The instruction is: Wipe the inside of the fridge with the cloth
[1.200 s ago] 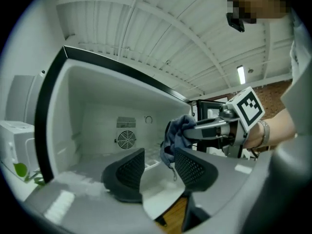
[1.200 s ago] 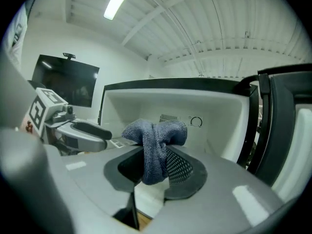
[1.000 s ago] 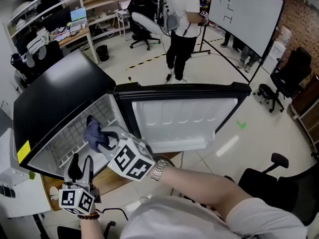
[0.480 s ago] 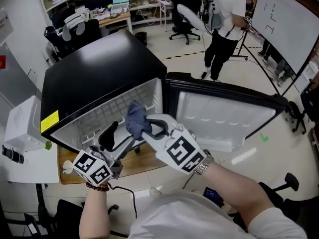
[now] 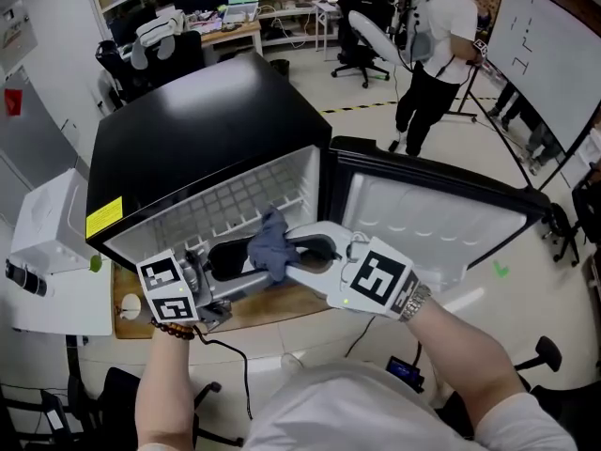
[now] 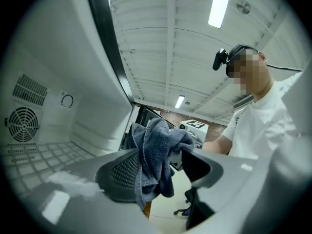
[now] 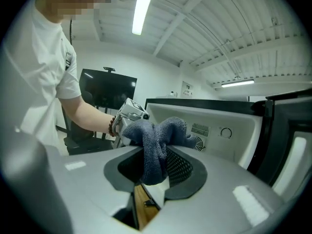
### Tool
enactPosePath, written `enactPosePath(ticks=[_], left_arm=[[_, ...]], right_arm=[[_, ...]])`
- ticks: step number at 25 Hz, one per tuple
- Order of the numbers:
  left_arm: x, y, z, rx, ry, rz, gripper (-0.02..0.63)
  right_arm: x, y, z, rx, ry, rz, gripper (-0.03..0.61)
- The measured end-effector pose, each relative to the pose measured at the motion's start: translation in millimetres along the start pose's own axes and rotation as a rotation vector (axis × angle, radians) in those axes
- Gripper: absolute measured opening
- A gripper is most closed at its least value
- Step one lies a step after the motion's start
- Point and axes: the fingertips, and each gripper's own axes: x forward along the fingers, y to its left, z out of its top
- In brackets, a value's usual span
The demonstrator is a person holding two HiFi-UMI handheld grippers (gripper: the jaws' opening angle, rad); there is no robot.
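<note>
A black fridge [image 5: 188, 130] stands with its white inside [image 5: 235, 205] exposed and its door [image 5: 423, 224] swung open to the right. In front of the opening, my right gripper [image 5: 286, 255] is shut on a crumpled blue-grey cloth [image 5: 270, 241]; the right gripper view shows the cloth [image 7: 156, 140] pinched between the jaws of that gripper [image 7: 156, 167]. My left gripper [image 5: 242, 261] faces it from the left. Its jaws have just been opening and stand wide, with the cloth [image 6: 156, 155] hanging between them against one pad [image 6: 122, 172].
A person [image 5: 432, 45] stands behind the fridge near a whiteboard [image 5: 554, 45]. A white box [image 5: 47, 252] sits to the left. The fridge rests on a wooden board [image 5: 272, 303]. A fan vent [image 6: 22, 123] is on the fridge's inner wall. Office chairs and desks lie further back.
My left gripper has risen from the lower left and swung round to meet the cloth. My right gripper has carried the cloth out of the fridge to just in front of the opening.
</note>
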Motion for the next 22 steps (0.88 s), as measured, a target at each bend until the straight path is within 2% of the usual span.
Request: enactPosePath(ticks=[6,7,9,16,22], left_arm=[[3,-17,-5,-0.067,-0.007,-0.121,0.207],[3,-18,-5,-0.073,-0.012,-0.129,0.183],[2,-16,-5,-0.080,-0.028,-0.129,0.084],[8,-2,-6,-0.049,-0.052,-0.051,0.060],[13,17,-7,0.010,-0.066,0.082,0.055]], right_arm=[[-8,13,2,0.021,-0.002,0.110,0.103],[-10,14,1,0.037,-0.003,0.130,0.103],[-14,15,-2,0.070,0.007,0.160,0.111],[-13,2,-8,0.090,0.028,0.086,0.120],[-9,-11,-17,0.099,0.043,-0.002,0.135]])
